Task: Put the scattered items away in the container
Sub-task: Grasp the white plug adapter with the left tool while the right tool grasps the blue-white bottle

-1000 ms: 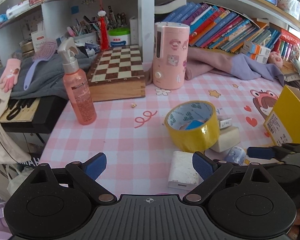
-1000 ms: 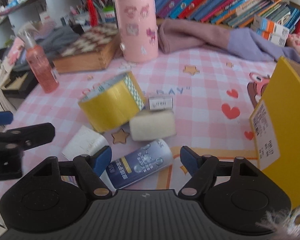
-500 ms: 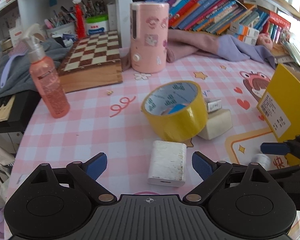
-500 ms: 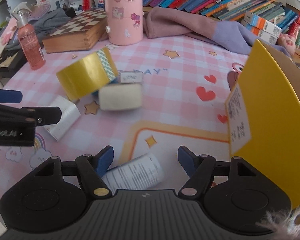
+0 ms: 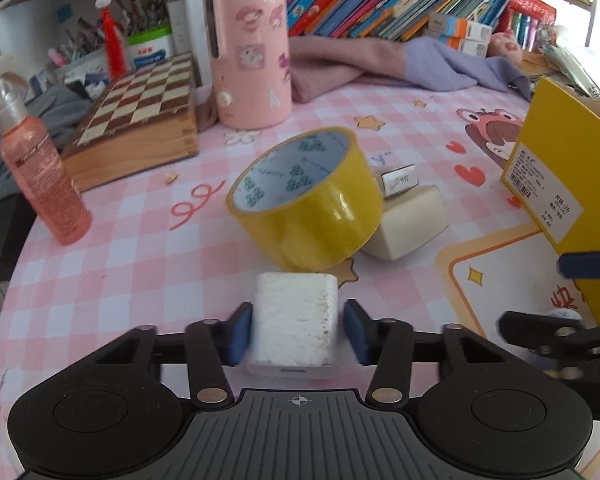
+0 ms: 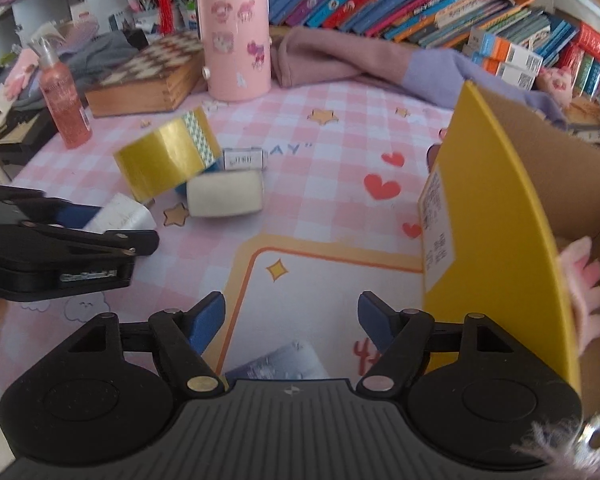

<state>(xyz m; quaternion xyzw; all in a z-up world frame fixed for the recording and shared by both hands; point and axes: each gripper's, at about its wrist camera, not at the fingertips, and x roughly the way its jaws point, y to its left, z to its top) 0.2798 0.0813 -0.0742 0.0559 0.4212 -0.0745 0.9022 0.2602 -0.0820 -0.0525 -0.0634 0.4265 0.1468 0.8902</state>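
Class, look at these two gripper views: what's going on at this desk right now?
A person with a gripper in each hand is tidying desk clutter into the yellow box. The left gripper has its blue pads on either side of a white charger block, closing on it; firm contact isn't clear. The right gripper is open, with a blue-and-white tube lying beneath it. The yellow tape roll, cream block and a small labelled box sit on the pink checked mat.

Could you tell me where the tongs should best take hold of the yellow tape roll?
Probably pinch the wall of the yellow tape roll at its raised rim, one finger inside the open core, coming from above: it lies tilted on the cream block, and looks too wide to span.
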